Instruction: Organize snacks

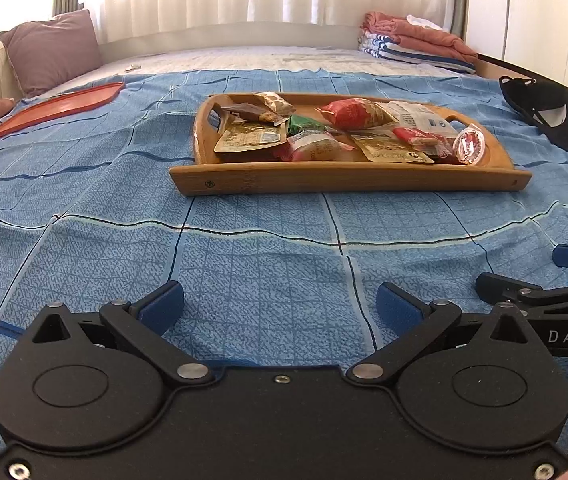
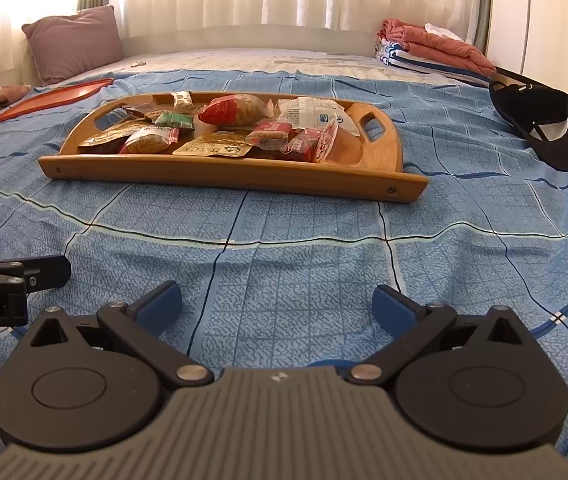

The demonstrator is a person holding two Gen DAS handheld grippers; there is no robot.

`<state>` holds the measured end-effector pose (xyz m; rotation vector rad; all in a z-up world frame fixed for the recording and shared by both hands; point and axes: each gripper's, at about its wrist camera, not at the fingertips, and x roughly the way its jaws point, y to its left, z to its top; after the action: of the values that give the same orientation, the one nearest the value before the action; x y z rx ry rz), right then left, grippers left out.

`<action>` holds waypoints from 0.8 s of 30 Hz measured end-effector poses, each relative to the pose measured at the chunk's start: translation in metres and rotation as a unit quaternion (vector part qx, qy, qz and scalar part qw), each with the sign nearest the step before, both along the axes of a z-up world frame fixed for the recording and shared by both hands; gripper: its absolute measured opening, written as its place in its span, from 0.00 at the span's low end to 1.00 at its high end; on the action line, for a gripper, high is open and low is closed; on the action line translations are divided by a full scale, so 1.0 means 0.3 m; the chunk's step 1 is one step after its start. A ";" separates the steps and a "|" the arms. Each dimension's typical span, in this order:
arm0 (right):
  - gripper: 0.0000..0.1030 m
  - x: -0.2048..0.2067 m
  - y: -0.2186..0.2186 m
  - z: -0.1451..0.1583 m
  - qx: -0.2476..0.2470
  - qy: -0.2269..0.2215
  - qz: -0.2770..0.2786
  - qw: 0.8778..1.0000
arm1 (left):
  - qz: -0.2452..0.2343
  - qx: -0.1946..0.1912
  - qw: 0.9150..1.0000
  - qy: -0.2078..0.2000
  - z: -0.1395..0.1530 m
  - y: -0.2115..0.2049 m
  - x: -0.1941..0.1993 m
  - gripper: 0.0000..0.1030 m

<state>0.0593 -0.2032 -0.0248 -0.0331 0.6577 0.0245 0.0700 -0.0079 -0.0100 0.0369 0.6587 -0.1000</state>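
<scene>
Holding both claws, left gripper [image 1: 279, 306] and right gripper [image 2: 277, 304], wide open and empty short of the wooden tray [image 2: 219, 178], I reckon next is reaching for a snack packet [image 2: 213, 147].

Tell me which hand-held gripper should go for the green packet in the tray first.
Probably the left. In its view the green packet lies almost straight ahead of the open left hand-held gripper; from the right hand-held gripper, also open, it sits off to the left. Both are still short of the wooden tray.
</scene>
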 end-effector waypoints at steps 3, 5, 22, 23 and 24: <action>1.00 0.000 -0.001 -0.007 -0.001 -0.003 0.004 1.000 | 0.002 0.001 1.000 -0.008 -0.010 -0.002 0.000 1.00; 1.00 -0.004 -0.001 -0.009 0.000 -0.005 0.004 1.000 | 0.003 0.002 1.000 -0.012 -0.015 -0.004 0.000 1.00; 1.00 -0.020 -0.009 -0.023 0.012 -0.027 0.002 1.000 | -0.001 0.003 1.000 -0.013 -0.025 -0.002 0.011 1.00; 1.00 -0.019 -0.009 -0.023 0.010 -0.026 0.003 1.000 | -0.001 0.004 1.000 -0.013 -0.025 -0.002 0.009 1.00; 1.00 -0.017 -0.008 -0.023 0.006 -0.025 0.006 1.000 | 0.000 0.004 1.000 -0.014 -0.025 -0.002 0.008 1.00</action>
<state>0.0542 -0.2055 -0.0316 -0.0251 0.6074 0.0388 0.0724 -0.0086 -0.0174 0.0451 0.6313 -0.0969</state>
